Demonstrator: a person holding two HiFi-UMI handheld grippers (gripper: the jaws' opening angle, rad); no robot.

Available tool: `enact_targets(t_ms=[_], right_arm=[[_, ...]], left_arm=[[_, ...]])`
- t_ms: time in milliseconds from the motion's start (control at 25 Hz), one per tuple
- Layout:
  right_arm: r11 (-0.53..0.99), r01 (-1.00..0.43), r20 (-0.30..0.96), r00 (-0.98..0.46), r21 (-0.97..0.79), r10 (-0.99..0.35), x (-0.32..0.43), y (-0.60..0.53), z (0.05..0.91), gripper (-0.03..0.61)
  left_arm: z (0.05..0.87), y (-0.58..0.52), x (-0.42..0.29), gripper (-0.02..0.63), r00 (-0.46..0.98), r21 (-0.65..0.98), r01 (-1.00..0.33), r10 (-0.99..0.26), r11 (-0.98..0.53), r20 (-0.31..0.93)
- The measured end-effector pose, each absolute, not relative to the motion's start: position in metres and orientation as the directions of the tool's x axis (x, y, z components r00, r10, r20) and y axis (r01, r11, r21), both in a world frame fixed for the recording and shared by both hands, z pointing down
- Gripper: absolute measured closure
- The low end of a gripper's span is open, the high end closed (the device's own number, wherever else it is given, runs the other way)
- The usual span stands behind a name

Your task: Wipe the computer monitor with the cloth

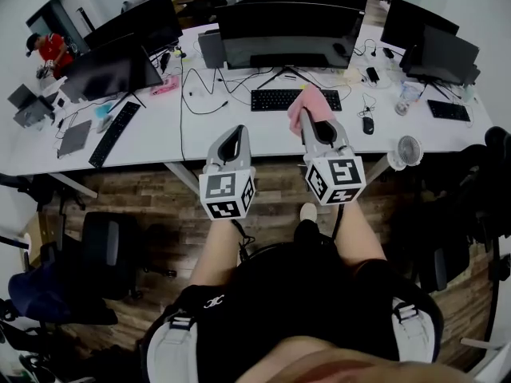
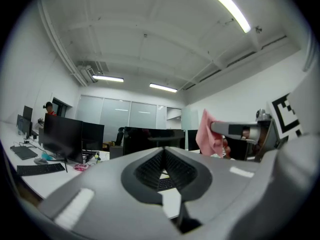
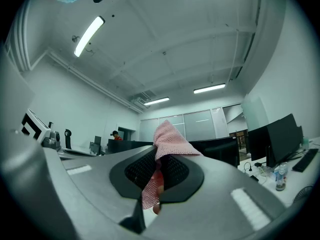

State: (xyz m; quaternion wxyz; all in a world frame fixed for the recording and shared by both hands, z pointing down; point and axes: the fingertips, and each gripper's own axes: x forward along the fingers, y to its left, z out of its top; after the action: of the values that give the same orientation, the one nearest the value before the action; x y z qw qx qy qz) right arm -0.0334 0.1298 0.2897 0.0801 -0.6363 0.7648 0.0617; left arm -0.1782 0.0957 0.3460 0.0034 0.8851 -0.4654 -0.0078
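Presently: right gripper (image 1: 314, 120), jaws clenched on a pink cloth (image 1: 306, 102), raised over the near edge of the white desk (image 1: 160, 138), in front of the keyboard (image 1: 294, 99). Left gripper (image 1: 233, 136), jaws pressed together with nothing between, just beside it. Monitor (image 1: 287, 32), dark and curved, stands beyond the keyboard, apart from the cloth.

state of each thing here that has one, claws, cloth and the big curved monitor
left claw: shut, nothing in it
right claw: shut on the cloth
cloth: bunched, pinched in the right claw, not touching the monitor
monitor: upright, screen dark
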Motion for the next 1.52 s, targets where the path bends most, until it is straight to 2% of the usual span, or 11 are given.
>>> enact_targets(t_ms=[160, 520, 760, 1040, 1320, 1520], right_arm=[[0.200, -0.980, -0.201, -0.195, -0.008, -0.960, -0.038, 0.114, 0.292, 0.563], [0.244, -0.969, -0.227, -0.231, -0.031, -0.946, -0.018, 0.035, 0.302, 0.564], [0.276, -0.961, -0.224, -0.263, -0.026, -0.939, 0.022, -0.054, 0.310, 0.563], [0.382, -0.924, -0.224, -0.368, -0.020, -0.902, 0.051, -0.160, 0.290, 0.563], [0.481, -0.876, -0.231, -0.465, -0.014, -0.854, 0.043, -0.251, 0.280, 0.563], [0.510, -0.860, -0.250, -0.491, -0.011, -0.834, 0.007, -0.301, 0.268, 0.563]], left_arm=[[0.349, 0.081, -0.183, 0.561, 0.562, 0.050, -0.826, -0.827, -0.561, -0.005], [0.357, 0.009, -0.163, 0.561, 0.523, 0.005, -0.852, -0.852, -0.523, 0.011], [0.353, -0.072, -0.126, 0.562, 0.478, -0.019, -0.878, -0.878, -0.478, 0.002], [0.336, -0.165, -0.091, 0.562, 0.406, -0.010, -0.914, -0.914, -0.406, 0.004], [0.350, -0.231, -0.088, 0.563, 0.316, -0.058, -0.946, -0.948, -0.318, 0.045], [0.357, -0.271, -0.107, 0.562, 0.295, -0.051, -0.953, -0.952, -0.300, 0.074]])
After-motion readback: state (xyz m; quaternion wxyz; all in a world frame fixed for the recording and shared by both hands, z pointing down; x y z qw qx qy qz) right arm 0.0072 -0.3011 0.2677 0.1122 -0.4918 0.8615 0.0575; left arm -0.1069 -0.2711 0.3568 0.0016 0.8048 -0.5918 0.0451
